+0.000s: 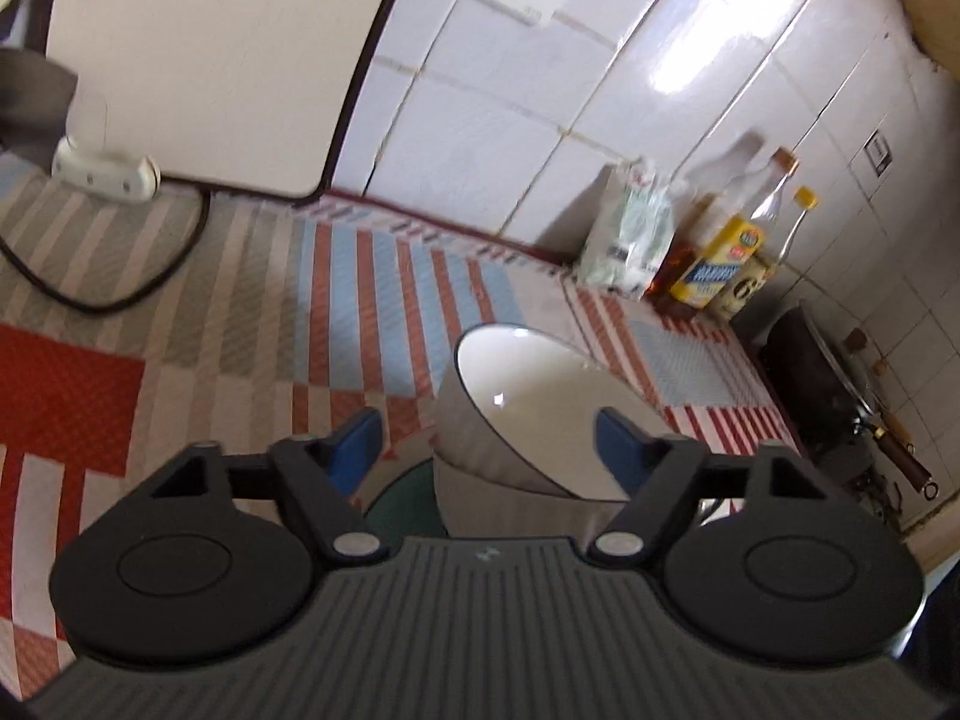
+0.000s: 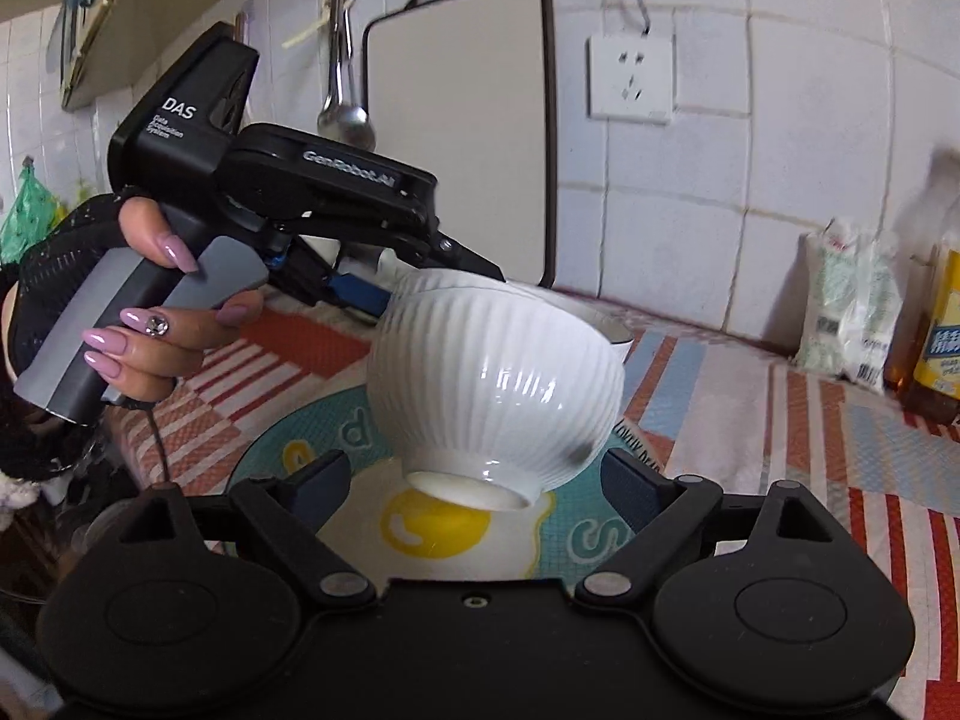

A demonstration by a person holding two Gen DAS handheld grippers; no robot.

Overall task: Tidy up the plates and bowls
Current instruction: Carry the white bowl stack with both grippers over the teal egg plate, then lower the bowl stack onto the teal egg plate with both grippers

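Note:
A white ribbed bowl is tipped with its foot toward my right camera, over a teal plate with a fried-egg picture. Whether it touches the plate I cannot tell. A dark-rimmed white bowl sits nested in it and shows its inside in the left wrist view. My left gripper straddles the rim. One finger is inside the bowl and the other outside, with cloth visible in the gap beside the wall. The right gripper is open, its fingers wide on either side of the ribbed bowl's foot without touching.
A hand holds the left gripper. A cutting board leans on the tiled wall beside a socket. A bag and bottles stand at the back right, a wok beyond. A white plug block with a cable lies on the striped cloth.

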